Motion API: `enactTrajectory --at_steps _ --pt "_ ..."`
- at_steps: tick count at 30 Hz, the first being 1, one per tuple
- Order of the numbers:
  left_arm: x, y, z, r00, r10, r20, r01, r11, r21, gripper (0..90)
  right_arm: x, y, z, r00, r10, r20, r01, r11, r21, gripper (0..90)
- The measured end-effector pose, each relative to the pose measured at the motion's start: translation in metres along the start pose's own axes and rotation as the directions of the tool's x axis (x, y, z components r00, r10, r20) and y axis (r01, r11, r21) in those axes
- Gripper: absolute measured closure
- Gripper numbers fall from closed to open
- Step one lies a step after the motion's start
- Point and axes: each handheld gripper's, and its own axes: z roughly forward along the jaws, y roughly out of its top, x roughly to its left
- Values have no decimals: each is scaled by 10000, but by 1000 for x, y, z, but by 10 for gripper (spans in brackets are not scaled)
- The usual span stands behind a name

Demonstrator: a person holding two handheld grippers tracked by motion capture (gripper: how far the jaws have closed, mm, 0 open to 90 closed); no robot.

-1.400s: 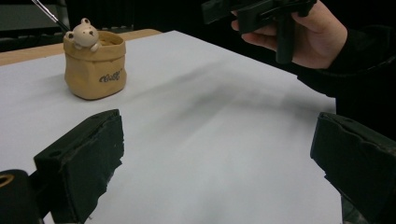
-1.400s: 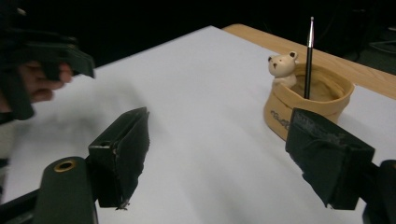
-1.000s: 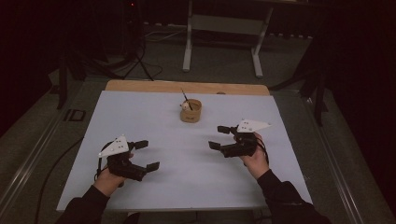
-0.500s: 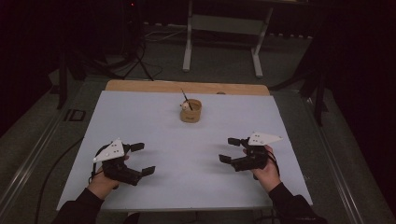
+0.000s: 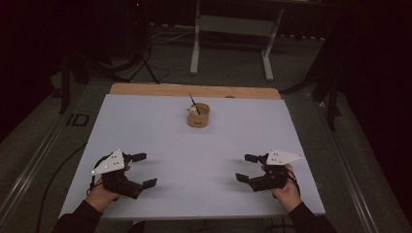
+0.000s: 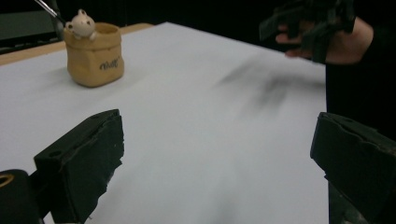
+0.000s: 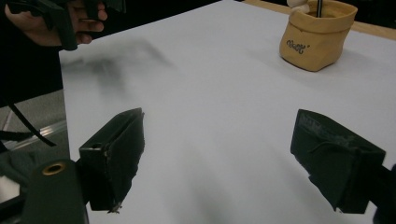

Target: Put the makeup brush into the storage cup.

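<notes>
Tan cup (image 5: 198,116): upright on the white table (image 5: 194,160), towards its far edge, with a small bear figure (image 6: 82,24) on its rim and a dark stick (image 5: 194,103) standing in it. Left gripper (image 5: 144,170): well nearer than the cup, left side, jaws spread wide, holding nothing. Right gripper (image 5: 246,167): well nearer than the cup, right side, jaws likewise wide and empty.

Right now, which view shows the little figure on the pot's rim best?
The left gripper view: the figure sits whole on the near rim of the tan pot. The right gripper view crops it at the top edge. In the high view it's a pale speck.
</notes>
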Motion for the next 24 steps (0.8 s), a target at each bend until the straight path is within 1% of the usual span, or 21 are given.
enactTrajectory --at_steps 1,2,3,4,5,8,10,11,15,16,20,21,22,24 --pt "0 0 0 10000 0 0 0 10000 0 28 0 0 0 10000 0 0 0 10000 0 174" --pt "0 0 0 10000 0 0 0 10000 0 28 1 -1 -2 9999 -100 65 100 10000 9 174" --pt "-1 -3 -1 10000 84 -12 -84 9999 131 28 1 -1 -2 9999 -100 65 100 10000 9 175" --pt "-1 -4 -2 10000 73 -21 -73 9999 150 28 1 -2 -7 9993 -292 238 295 9995 -89 174" --pt "-1 -5 -3 10000 39 -57 -38 9999 148 28 0 -5 -10 9996 -180 236 183 9998 -86 169" --pt "0 -9 -5 9998 -82 -166 83 9999 91 28 0 -8 -12 9995 -128 280 130 9999 -73 165" --pt "1 -10 -6 9996 -35 -274 37 10000 85 29 -1 -10 -14 9993 -133 340 134 9999 -6 164" --pt "1 -11 -6 9995 -80 -300 82 10000 56 28 -1 -12 -15 9992 -86 392 87 10000 -25 163" --pt "0 -12 -8 9993 -47 -378 44 10000 -69 29 -2 -16 -17 9993 124 339 -121 9999 -77 155" --pt "1 -12 -9 9993 -54 -383 51 10000 -69 29 -2 -17 -18 9993 125 364 -122 9999 -71 154" --pt "2 -15 -11 9988 -118 -475 114 9999 -91 28 -1 -21 -17 9988 -141 479 137 9999 82 147" --pt "2 -15 -11 9988 -118 -475 114 9999 -91 29 -1 -21 -17 9988 -141 479 137 9999 82 147" --pt "3 -17 -12 9982 -214 -569 207 9997 -125 29 -3 -24 -16 9978 -187 635 180 9998 108 140" --pt "4 -19 -13 9976 -283 -631 272 9995 -179 29 -4 -25 -16 9977 -161 660 160 9999 27 139"
